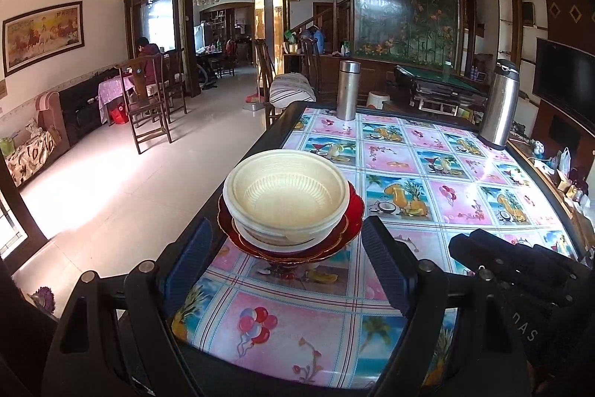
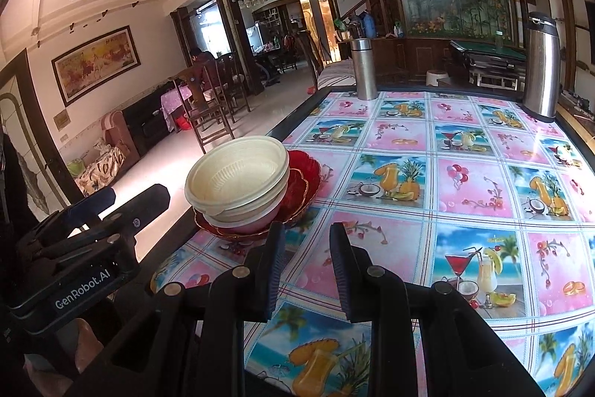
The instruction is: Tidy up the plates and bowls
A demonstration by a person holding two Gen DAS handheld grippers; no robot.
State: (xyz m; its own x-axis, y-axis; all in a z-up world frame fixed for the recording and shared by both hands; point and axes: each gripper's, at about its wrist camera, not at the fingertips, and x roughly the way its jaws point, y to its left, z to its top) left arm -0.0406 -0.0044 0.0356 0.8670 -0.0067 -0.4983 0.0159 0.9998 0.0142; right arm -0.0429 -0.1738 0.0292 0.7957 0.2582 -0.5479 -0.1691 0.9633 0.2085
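Observation:
Two nested cream bowls (image 1: 286, 198) sit on a stack of red scalloped plates (image 1: 353, 211) near the table's left edge. My left gripper (image 1: 286, 244) is open and empty, its fingers just short of the stack on either side. In the right wrist view the bowls (image 2: 238, 181) and red plates (image 2: 301, 181) lie ahead to the left. My right gripper (image 2: 306, 237) is open and empty, to the right of the stack above the tablecloth. The left gripper also shows in the right wrist view (image 2: 111, 203), at the left.
The table (image 1: 427, 173) has a colourful fruit-and-balloon cloth. A steel flask (image 1: 347, 90) stands at the far edge and a taller steel thermos (image 1: 500, 103) at the far right. The table's left edge drops to the tiled floor (image 1: 122, 181). Chairs stand beyond.

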